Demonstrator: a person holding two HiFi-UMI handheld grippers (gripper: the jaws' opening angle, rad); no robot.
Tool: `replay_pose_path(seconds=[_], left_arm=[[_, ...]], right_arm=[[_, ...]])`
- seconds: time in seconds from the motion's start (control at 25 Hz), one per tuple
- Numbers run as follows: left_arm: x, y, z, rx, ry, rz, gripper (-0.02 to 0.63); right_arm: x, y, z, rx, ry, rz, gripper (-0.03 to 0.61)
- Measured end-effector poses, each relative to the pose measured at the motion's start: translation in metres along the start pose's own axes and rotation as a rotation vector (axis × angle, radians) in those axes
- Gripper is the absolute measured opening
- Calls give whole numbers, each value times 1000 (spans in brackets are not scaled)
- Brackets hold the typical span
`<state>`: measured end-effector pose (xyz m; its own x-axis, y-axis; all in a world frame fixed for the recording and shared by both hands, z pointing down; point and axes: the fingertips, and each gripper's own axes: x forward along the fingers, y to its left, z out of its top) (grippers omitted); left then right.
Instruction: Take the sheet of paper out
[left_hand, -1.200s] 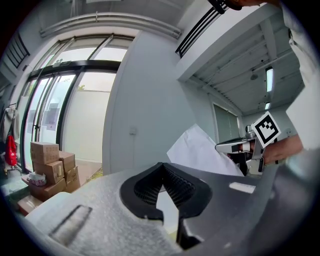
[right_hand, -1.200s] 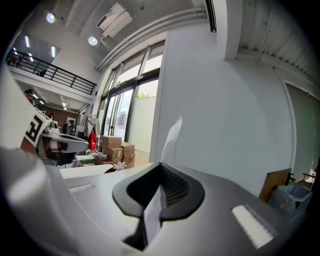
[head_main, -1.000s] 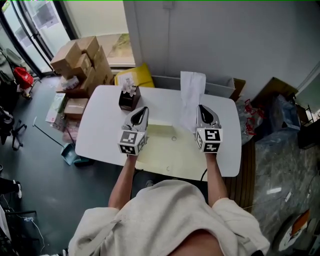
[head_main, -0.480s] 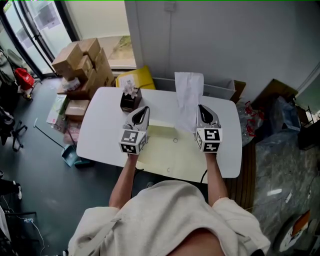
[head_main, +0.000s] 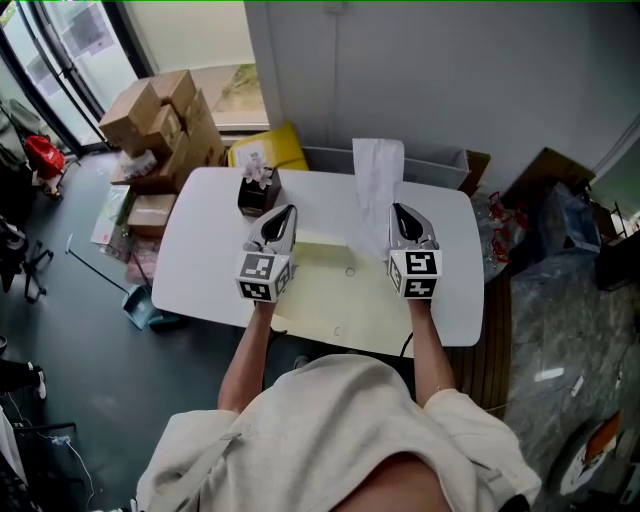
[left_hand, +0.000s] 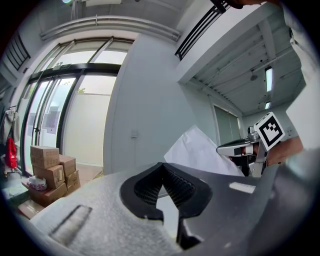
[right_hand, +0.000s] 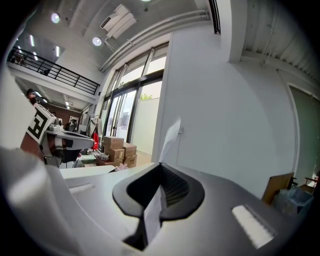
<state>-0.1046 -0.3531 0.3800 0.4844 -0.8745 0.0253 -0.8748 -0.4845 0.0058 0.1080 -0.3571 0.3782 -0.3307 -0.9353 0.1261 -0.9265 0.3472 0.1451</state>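
Over the white desk (head_main: 205, 250), holding the sheet of paper (head_main: 376, 185) upright in the right claw (head_main: 397, 210), clamped shut on its edge, lower end by the far side of the yellow folder (head_main: 335, 300). Gripping, apparently, that folder's rim with the closed left claw (head_main: 289, 212). Best now: keep the folder pinned, draw steadily away, avoid creasing.

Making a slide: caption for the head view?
Right gripper holds the sheet of paper upright by a yellow folder on the white table.
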Motion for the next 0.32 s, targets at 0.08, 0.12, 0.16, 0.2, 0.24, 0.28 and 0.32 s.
replay_pose_path(seconds=[0.08,0.12,0.16,0.2,0.24,0.28,0.32], left_arm=[[1,0,-1,0,4,-1,-2],[1,0,-1,1,6,-3,-2],[1,0,-2,1,7,-5,-2],[1,-1,-3,2,8,-7,-2],[1,-2,-4,2,8,-9,-2],[2,-3,-4,1,9,-11,-2],[2,-4,-5,2,10,-13,-2]], right_arm=[[0,0,-2,2,5,-2,2],[0,0,-3,3,7,-3,1],[-1,0,-3,2,8,-4,2],[-1,0,-4,2,9,-4,2],[-1,0,-5,1,9,-4,2],[-1,0,-5,1,10,-4,2],[-1,0,-6,1,11,-5,2]])
